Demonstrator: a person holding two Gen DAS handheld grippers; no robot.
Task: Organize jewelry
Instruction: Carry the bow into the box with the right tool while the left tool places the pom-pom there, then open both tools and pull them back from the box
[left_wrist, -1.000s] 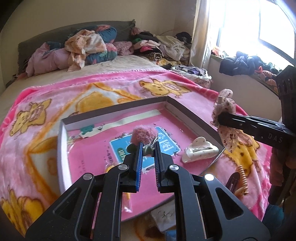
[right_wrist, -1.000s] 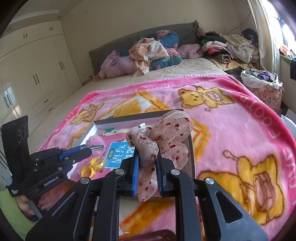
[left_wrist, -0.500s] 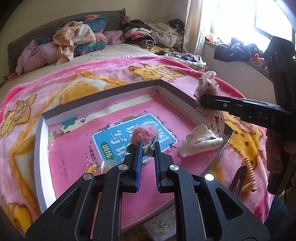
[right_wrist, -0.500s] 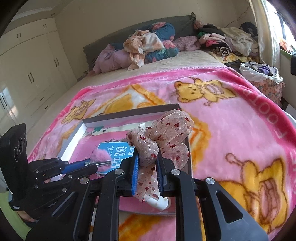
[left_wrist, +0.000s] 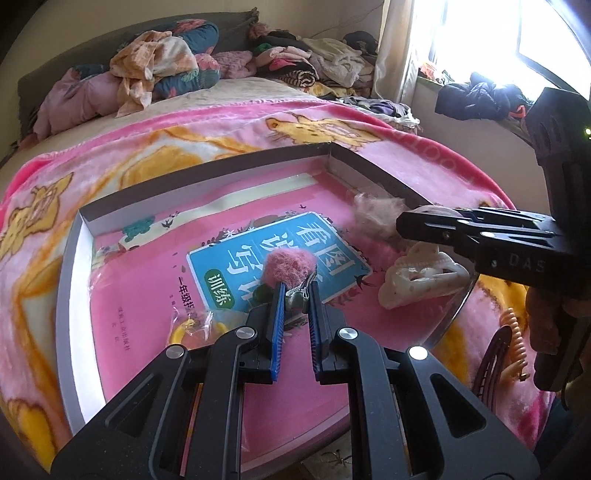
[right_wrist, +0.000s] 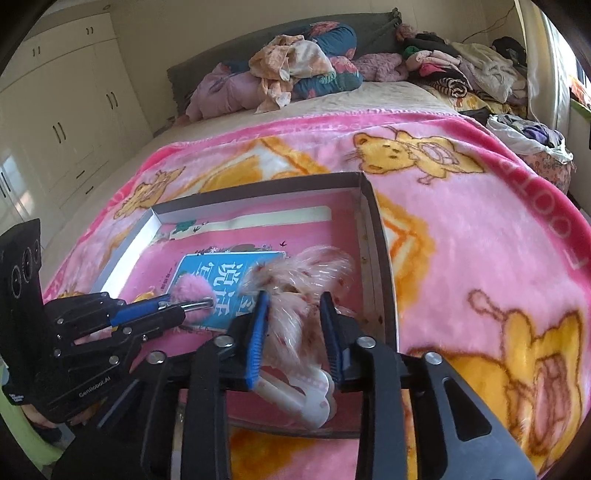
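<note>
Pompom clip, pink and fluffy (left_wrist: 290, 266), light, pinched by its stiff metal clasp in left gripper (left_wrist: 295, 295); right gripper (right_wrist: 295, 332), jaws just parted, releases soft sheer spotted bow (right_wrist: 295, 280).

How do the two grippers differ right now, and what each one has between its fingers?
The left gripper is shut on a fluffy pink pompom clip; the right gripper has just been opening, its jaws apart around a sheer spotted bow. The pompom clip looks sharp and steady; the bow is blurred, seemingly dropping. Both grippers point into the gray-walled tray.
</note>
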